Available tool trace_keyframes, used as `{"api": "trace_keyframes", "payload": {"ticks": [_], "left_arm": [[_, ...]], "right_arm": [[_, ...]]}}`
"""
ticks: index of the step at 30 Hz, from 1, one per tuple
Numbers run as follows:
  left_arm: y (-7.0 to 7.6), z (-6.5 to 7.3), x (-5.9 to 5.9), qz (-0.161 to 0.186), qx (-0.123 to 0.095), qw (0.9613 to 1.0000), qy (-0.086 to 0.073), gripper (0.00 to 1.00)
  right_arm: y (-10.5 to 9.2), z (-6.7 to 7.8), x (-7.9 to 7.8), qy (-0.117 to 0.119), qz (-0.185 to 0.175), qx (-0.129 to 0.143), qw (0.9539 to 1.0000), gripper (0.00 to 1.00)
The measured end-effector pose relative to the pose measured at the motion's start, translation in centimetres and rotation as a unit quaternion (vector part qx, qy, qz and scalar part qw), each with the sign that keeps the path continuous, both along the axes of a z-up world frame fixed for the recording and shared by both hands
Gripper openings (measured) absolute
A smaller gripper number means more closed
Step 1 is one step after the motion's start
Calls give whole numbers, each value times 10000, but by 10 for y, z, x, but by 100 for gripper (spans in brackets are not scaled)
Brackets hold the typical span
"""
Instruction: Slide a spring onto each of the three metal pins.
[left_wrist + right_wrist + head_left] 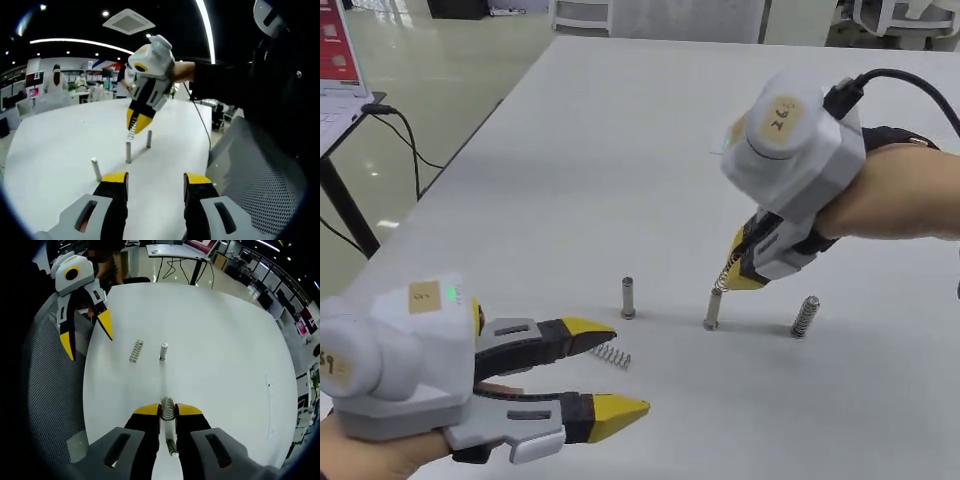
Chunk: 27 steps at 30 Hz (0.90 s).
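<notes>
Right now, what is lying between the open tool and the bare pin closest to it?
One loose spring, flat on the table between the left tool and that pin, seen in the right gripper view.

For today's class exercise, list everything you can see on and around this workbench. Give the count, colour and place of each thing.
Short upright metal pins: three, silver, in a row on the table; the left and middle ones are bare, the right one is sleeved by a spring.
Coiled wire springs: three, silver; one on the right pin, one lying loose near the left pin, one held above the middle pin.
Flat white table: one, under everything.
Open laptop: one, pale, far left, off the table.
Black cable: one, beside the laptop.
Left gripper: grey with yellow tips, open, lower left.
Right gripper: grey with yellow tips, closed on the held spring.
</notes>
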<state>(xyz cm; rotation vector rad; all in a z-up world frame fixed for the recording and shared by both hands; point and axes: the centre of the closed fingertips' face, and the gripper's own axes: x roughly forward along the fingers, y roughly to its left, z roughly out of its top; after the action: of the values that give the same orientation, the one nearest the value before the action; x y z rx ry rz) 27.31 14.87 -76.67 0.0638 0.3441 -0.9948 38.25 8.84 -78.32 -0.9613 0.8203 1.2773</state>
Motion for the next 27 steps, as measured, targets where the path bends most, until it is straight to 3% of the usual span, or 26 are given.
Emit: {"api": "trace_keyframes", "payload": {"ticks": [27], "left_arm": [[1,-4,0,-61,35,10000,41,37]], "right_arm": [[4,-28,1,284,53,-335,9990,8]]}}
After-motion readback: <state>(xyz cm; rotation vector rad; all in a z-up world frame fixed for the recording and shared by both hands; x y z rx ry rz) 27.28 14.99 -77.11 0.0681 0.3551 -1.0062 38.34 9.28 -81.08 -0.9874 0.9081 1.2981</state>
